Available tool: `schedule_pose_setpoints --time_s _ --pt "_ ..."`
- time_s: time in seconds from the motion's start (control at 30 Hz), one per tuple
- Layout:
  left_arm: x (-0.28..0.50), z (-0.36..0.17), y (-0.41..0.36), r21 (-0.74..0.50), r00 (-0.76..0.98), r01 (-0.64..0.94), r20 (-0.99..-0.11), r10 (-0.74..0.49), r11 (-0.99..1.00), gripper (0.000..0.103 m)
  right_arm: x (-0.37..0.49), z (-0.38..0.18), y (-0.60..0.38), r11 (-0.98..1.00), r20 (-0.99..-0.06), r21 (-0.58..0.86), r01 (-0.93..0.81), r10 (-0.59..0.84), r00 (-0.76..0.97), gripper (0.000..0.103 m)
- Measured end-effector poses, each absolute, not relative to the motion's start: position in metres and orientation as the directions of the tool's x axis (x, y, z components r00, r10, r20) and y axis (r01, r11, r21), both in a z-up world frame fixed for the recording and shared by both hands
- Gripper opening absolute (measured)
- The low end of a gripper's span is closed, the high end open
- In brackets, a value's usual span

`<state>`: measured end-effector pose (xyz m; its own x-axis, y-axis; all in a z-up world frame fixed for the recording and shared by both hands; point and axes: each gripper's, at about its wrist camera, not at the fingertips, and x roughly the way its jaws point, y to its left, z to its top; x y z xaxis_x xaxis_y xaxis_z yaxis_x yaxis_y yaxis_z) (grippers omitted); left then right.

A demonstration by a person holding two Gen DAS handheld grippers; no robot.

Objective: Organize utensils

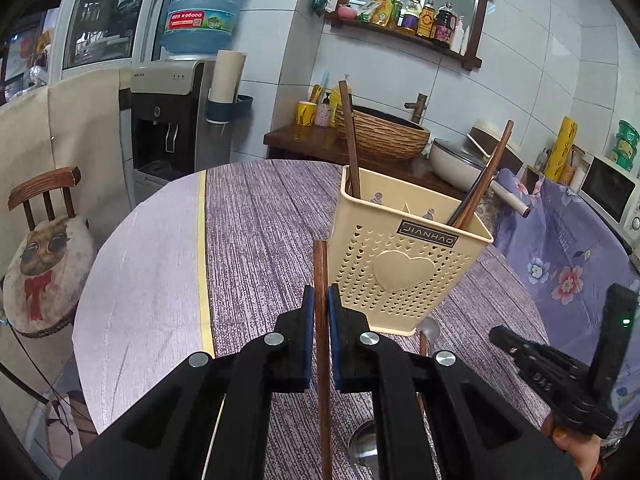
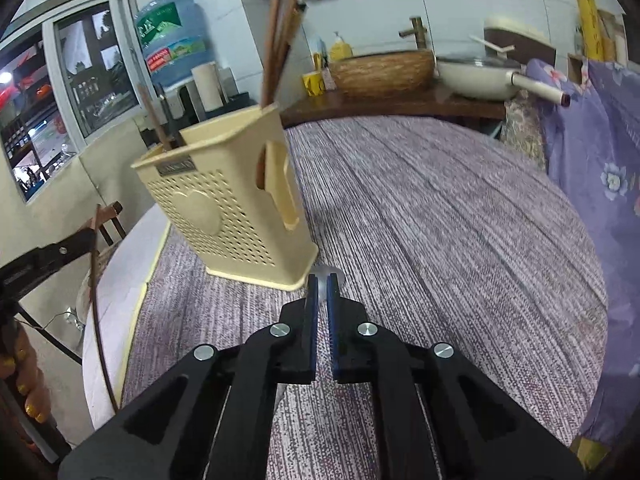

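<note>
Between the blue pads of the left gripper (image 1: pixel 320 300) sits a dark wooden chopstick (image 1: pixel 321 344) — pinched, upright, tip just left of the cream utensil holder (image 1: pixel 400 256). Right gripper (image 2: pixel 322 292): pads nearly together, a thin metal handle running between them, its spoon bowl (image 2: pixel 326 271) at the holder's base; grip cannot be confirmed. Holder stands on the purple tablecloth (image 2: pixel 440 220) — more chopsticks (image 1: pixel 352 144) inside.
</note>
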<state>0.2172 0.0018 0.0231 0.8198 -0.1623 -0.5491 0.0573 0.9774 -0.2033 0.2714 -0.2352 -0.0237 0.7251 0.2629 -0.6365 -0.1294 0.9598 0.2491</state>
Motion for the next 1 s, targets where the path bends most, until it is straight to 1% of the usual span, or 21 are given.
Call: schedule_pose_setpoints --time_s 0.03,0.1,0.17,0.33,0.37,0.4,0.43,0.47,0.5,0.7,0.87,0.93,1.0 --pt "0.217 0.024 0.002 -0.203 0.820 0.059 -0.548 -0.163 0.977 0.008 0.277 -0.030 -0.232 0.960 -0.657 0.247 -0.133 0.267 0.705 0.010" --pt "0.216 0.025 0.002 -0.203 0.822 0.062 -0.545 -0.165 0.977 0.008 0.285 -0.040 -0.227 0.957 -0.687 0.253 -0.140 0.280 0.671 0.027" --pt "0.215 0.026 0.003 -0.202 0.823 0.063 -0.543 -0.165 0.977 0.008 0.291 -0.049 -0.224 0.953 -0.693 0.272 -0.131 0.289 0.660 0.030" --pt "0.214 0.027 0.002 -0.202 0.823 0.065 -0.543 -0.167 0.977 0.008 0.309 -0.061 -0.211 0.962 -0.720 0.247 -0.116 0.262 0.643 0.031" --pt "0.214 0.027 0.002 -0.202 0.823 0.065 -0.543 -0.167 0.977 0.008 0.312 -0.062 -0.209 0.962 -0.723 0.247 -0.115 0.262 0.639 0.032" --pt "0.214 0.027 0.003 -0.203 0.823 0.064 -0.544 -0.167 0.977 0.008 0.315 -0.063 -0.207 0.964 -0.726 0.242 -0.113 0.257 0.637 0.039" --pt "0.214 0.027 0.003 -0.203 0.822 0.064 -0.544 -0.167 0.977 0.008 0.317 -0.064 -0.204 0.966 -0.729 0.233 -0.112 0.250 0.637 0.044" --pt "0.214 0.027 0.003 -0.204 0.822 0.063 -0.545 -0.166 0.977 0.008 0.319 -0.065 -0.202 0.969 -0.732 0.220 -0.110 0.238 0.639 0.053" --pt "0.214 0.027 0.003 -0.204 0.822 0.063 -0.545 -0.166 0.977 0.008 0.320 -0.065 -0.200 0.973 -0.734 0.207 -0.106 0.226 0.641 0.054" --pt "0.216 0.025 0.003 -0.204 0.819 0.063 -0.549 -0.167 0.977 0.008 0.326 -0.073 -0.198 0.984 -0.756 0.160 -0.076 0.171 0.632 0.054" --pt "0.216 0.024 0.003 -0.205 0.817 0.063 -0.551 -0.168 0.977 0.008 0.329 -0.071 -0.192 0.988 -0.762 0.130 -0.085 0.154 0.629 0.052" --pt "0.217 0.023 0.003 -0.204 0.816 0.065 -0.552 -0.170 0.977 0.008 0.330 -0.070 -0.187 0.991 -0.767 0.101 -0.089 0.135 0.628 0.048" --pt "0.217 0.023 0.002 -0.202 0.816 0.066 -0.553 -0.170 0.977 0.008 0.330 -0.070 -0.185 0.993 -0.769 0.079 -0.089 0.118 0.629 0.037"
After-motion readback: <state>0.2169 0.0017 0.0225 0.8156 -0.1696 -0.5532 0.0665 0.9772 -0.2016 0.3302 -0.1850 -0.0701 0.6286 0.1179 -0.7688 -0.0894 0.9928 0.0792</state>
